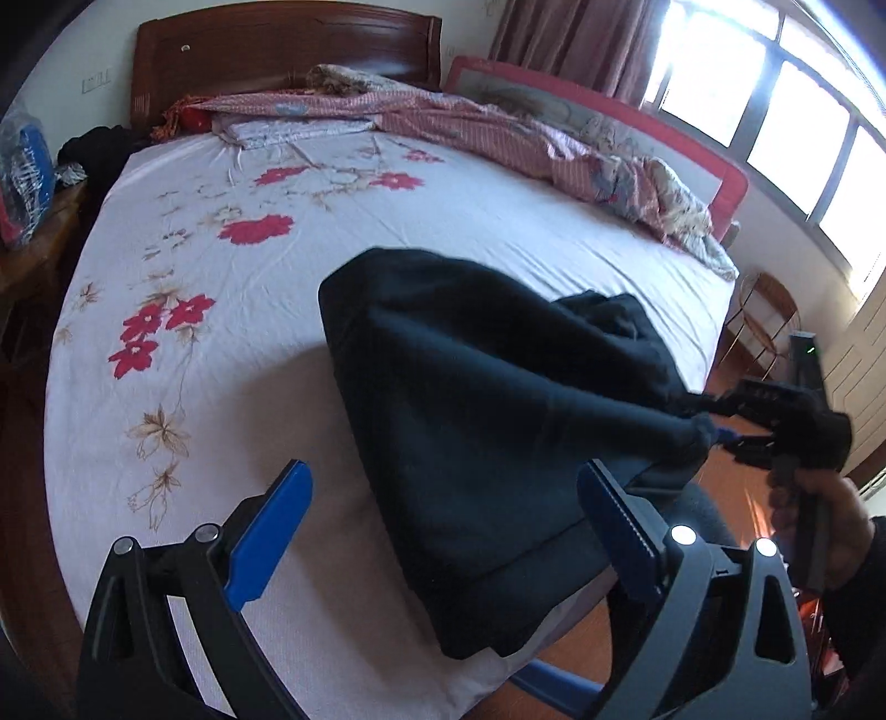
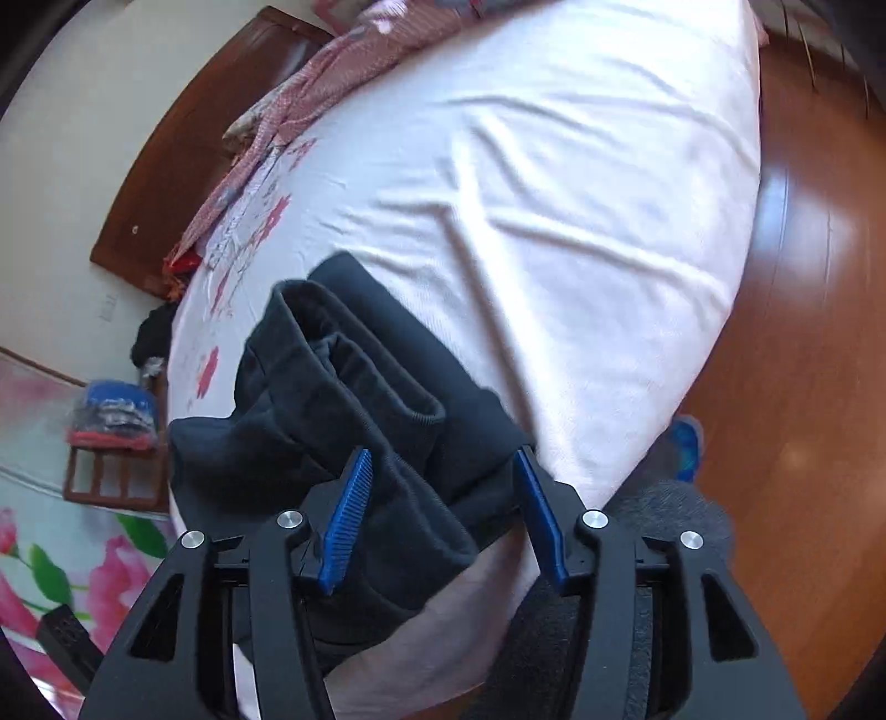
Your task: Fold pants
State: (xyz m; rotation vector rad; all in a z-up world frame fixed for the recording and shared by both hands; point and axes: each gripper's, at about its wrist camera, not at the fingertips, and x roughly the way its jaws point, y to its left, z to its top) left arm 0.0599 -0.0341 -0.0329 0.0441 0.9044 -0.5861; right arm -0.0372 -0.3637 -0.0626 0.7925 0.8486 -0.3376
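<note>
Two tools work at dark pants (image 1: 470, 410) heaped near the foot edge of the bed (image 1: 232, 332). Seen from the left wrist, the right tool (image 1: 714, 429) is pressed together on a bunched end of the pants, drawing the cloth taut off the bed's edge. Left tool (image 1: 443, 526) is spread wide, its blue fingers (image 1: 271, 531) holding nothing, above the pants. Crumpled pink bedding (image 1: 498, 133) lies along the bed's far side by the headboard (image 1: 277, 50)
</note>
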